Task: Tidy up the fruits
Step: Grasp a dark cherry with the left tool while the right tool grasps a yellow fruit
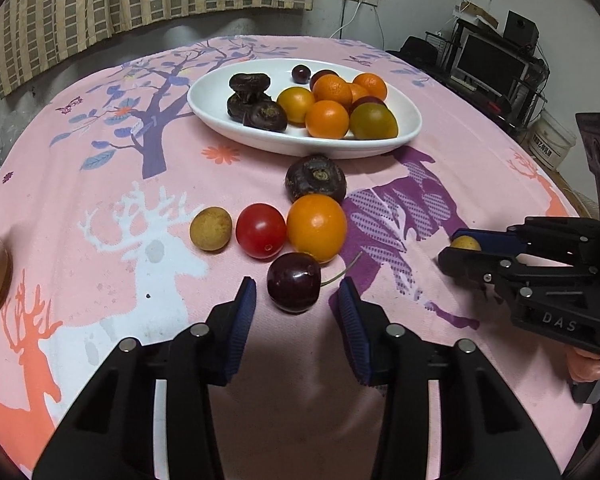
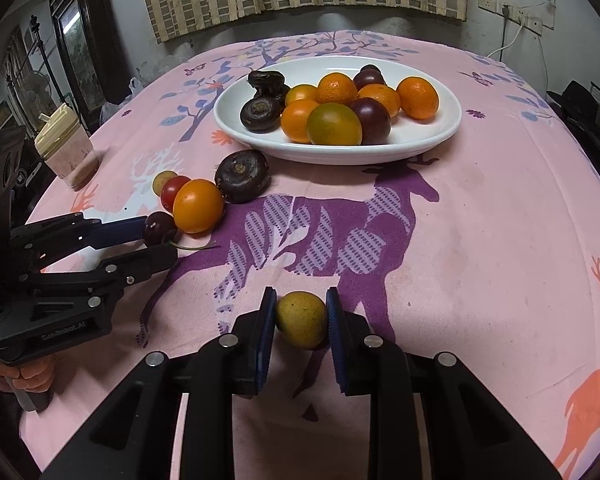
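Observation:
A white oval plate (image 1: pixel 220 92) (image 2: pixel 440 136) at the back of the table holds several oranges, plums and dark water chestnuts. In front of it lie a water chestnut (image 1: pixel 315 178) (image 2: pixel 242 176), an orange fruit (image 1: pixel 317 227) (image 2: pixel 198 205), a cherry tomato (image 1: pixel 261 231) (image 2: pixel 172 190), a tan longan (image 1: pixel 211 228) (image 2: pixel 162 181) and a dark cherry (image 1: pixel 294 282) (image 2: pixel 158 229). My left gripper (image 1: pixel 297 304) (image 2: pixel 160 240) is open with the cherry between its fingers. My right gripper (image 2: pixel 301 312) (image 1: pixel 458 250) is shut on a yellow-brown longan (image 2: pixel 301 319) (image 1: pixel 465 243).
A pink tablecloth (image 1: pixel 100 200) with deer and tree prints covers the round table. A lidded cup (image 2: pixel 66 148) stands at the table's left edge. A monitor and shelves (image 1: pixel 496 64) stand beyond the right edge.

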`<state>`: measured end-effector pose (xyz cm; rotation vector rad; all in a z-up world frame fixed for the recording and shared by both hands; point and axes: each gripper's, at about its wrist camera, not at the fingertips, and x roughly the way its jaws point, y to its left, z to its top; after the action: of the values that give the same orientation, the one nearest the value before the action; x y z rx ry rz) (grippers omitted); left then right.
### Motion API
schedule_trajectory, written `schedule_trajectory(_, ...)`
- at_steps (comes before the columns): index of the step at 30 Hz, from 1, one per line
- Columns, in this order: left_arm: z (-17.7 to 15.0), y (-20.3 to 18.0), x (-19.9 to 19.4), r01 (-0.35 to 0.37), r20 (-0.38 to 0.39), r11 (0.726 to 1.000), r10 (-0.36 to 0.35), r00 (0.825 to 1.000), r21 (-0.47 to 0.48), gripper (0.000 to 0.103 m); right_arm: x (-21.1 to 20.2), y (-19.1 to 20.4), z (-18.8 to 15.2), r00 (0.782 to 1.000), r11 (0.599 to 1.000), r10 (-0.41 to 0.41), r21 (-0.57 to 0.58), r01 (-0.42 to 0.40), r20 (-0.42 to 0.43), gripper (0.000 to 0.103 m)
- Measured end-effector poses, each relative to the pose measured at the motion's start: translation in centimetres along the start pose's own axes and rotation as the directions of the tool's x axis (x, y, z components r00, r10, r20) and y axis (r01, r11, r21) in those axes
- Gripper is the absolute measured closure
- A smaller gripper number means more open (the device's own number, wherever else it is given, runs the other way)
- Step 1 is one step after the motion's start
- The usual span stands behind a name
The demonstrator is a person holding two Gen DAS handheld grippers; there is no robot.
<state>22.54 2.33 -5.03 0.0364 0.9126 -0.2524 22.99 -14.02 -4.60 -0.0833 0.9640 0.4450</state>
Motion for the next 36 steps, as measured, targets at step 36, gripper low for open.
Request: schedule_trajectory(36,14.7,1.6,0.2,0.082,0.136,0.996,-0.077,0.988,-0.034,0.077,-0.7,-5.2,12.1,0.964,0.990,-0.004,0.138,-0.034,0.265,0.078)
